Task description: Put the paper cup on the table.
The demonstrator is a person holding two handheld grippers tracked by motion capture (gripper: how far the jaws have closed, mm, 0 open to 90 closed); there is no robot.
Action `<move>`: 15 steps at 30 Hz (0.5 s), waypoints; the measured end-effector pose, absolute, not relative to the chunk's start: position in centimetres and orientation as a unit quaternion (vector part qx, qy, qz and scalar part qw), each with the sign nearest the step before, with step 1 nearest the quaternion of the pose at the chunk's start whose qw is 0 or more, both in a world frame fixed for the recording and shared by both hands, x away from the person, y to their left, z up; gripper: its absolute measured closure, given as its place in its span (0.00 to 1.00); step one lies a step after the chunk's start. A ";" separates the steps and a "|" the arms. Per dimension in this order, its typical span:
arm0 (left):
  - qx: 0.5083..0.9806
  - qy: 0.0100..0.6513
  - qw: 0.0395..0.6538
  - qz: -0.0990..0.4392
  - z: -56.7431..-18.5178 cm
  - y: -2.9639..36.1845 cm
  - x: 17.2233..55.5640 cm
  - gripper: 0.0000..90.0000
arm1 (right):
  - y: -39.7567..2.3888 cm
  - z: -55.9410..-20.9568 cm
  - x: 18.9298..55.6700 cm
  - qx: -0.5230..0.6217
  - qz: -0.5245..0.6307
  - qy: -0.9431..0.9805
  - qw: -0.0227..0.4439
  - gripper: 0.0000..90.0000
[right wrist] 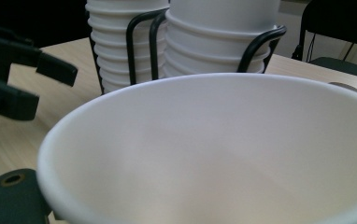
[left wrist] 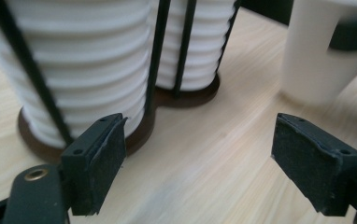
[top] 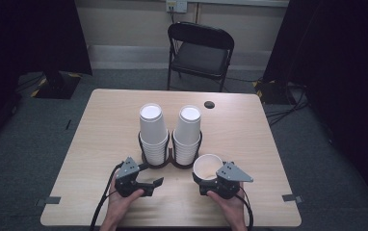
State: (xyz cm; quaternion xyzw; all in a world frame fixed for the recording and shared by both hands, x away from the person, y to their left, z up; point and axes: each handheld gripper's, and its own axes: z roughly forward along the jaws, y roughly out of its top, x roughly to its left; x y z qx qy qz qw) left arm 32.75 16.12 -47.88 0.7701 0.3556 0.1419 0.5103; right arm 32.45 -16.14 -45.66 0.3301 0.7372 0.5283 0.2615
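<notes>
Our right claw (top: 205, 179) grips the single white cup (top: 207, 166) upright on the tabletop (top: 100, 125), near and right of the cup stacks (top: 170, 132). Our left claw (top: 154, 185) gapes wide, empty. We should keep the cup level and hold it gently.
</notes>
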 end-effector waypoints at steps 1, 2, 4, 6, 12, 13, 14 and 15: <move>0.770 0.357 0.509 0.145 -48.1 16.2 32.7 0.20 | -16.3 -45.6 32.6 0.333 0.531 0.734 0.263 0.11; 0.770 0.359 0.508 0.145 -48.3 16.3 32.6 0.20 | -16.4 -45.6 32.8 0.335 0.531 0.731 0.266 0.11; 0.765 0.367 0.508 0.149 -48.5 16.5 32.6 0.19 | -16.8 -45.4 33.1 0.343 0.533 0.726 0.268 0.11; 0.761 0.371 0.509 0.156 -48.6 16.6 32.5 0.19 | -17.1 -45.3 33.4 0.347 0.534 0.722 0.271 0.11; 0.746 0.381 0.514 0.184 -48.9 16.6 32.4 0.18 | -17.9 -44.9 34.6 0.352 0.539 0.711 0.283 0.11; 0.745 0.380 0.514 0.190 -49.0 16.5 32.3 0.18 | -18.0 -44.9 34.9 0.357 0.536 0.710 0.285 0.11; 0.743 0.380 0.517 0.190 -49.0 16.5 32.3 0.18 | -18.0 -44.8 35.1 0.358 0.534 0.710 0.288 0.11; 0.741 0.380 0.520 0.190 -49.1 16.4 32.3 0.18 | -18.1 -44.8 35.4 0.357 0.534 0.709 0.290 0.11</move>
